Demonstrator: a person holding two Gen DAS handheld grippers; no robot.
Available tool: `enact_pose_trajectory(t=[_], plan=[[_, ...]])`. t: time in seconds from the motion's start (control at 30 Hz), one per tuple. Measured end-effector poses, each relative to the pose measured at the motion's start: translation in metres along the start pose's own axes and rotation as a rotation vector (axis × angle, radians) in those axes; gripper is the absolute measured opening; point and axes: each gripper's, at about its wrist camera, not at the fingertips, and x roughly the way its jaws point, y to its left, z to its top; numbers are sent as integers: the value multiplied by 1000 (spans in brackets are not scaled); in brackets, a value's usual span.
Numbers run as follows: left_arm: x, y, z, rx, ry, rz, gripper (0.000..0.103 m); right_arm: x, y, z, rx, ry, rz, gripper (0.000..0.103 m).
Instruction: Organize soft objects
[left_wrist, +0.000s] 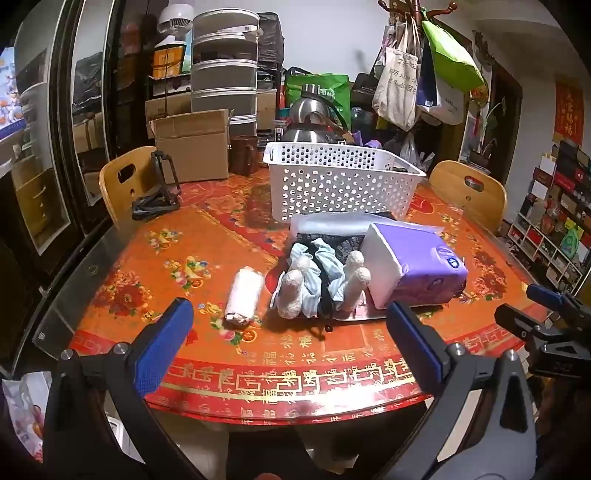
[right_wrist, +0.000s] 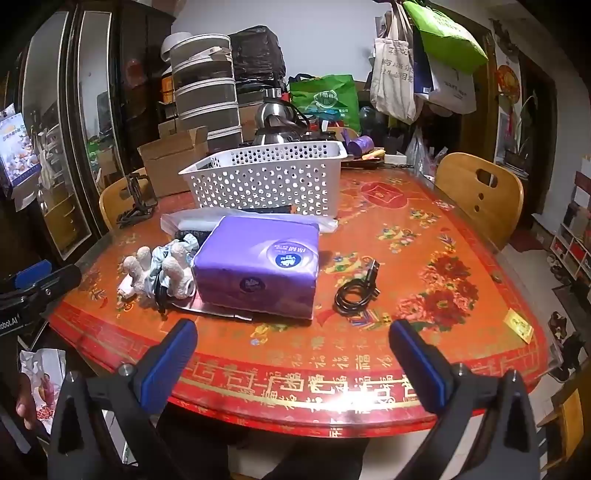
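A white perforated basket (left_wrist: 336, 184) (right_wrist: 266, 181) stands at the back of the red patterned table (left_wrist: 177, 266) (right_wrist: 424, 258). In front of it lie a purple tissue pack (left_wrist: 417, 264) (right_wrist: 258, 266), a plush toy in pale blue cloth (left_wrist: 317, 275) (right_wrist: 162, 266), a rolled white cloth (left_wrist: 243, 293) and a clear plastic bag (left_wrist: 325, 223) (right_wrist: 184, 221) with dark fabric. My left gripper (left_wrist: 288, 325) hangs open above the table's front edge, short of the toy. My right gripper (right_wrist: 291, 347) is open too, just short of the tissue pack, and shows at the right in the left wrist view (left_wrist: 543, 310).
A coiled black cable (right_wrist: 354, 291) lies right of the tissue pack. A cardboard box (left_wrist: 192, 147), a brown mug (left_wrist: 243, 153), a steel kettle (left_wrist: 310, 118) and a black stand (left_wrist: 159, 192) crowd the back. Wooden chairs (left_wrist: 122, 181) (right_wrist: 480, 192) flank the table.
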Motion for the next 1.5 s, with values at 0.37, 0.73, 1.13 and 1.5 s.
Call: enact_pose_trajectory(t=[0.37, 0.73, 1.13, 1.5], plan=[[-1, -2, 0, 15, 2, 27, 103, 1, 0, 0, 3, 9, 3, 103], [0, 2, 1, 0, 4, 24, 103, 0, -7, -1, 6, 9, 5, 103], [0, 3, 0, -3, 11, 26, 103, 3, 5, 2, 8, 12, 9, 103], [2, 3, -2, -1, 16, 28, 103, 3, -3, -2, 13, 16, 19, 103]])
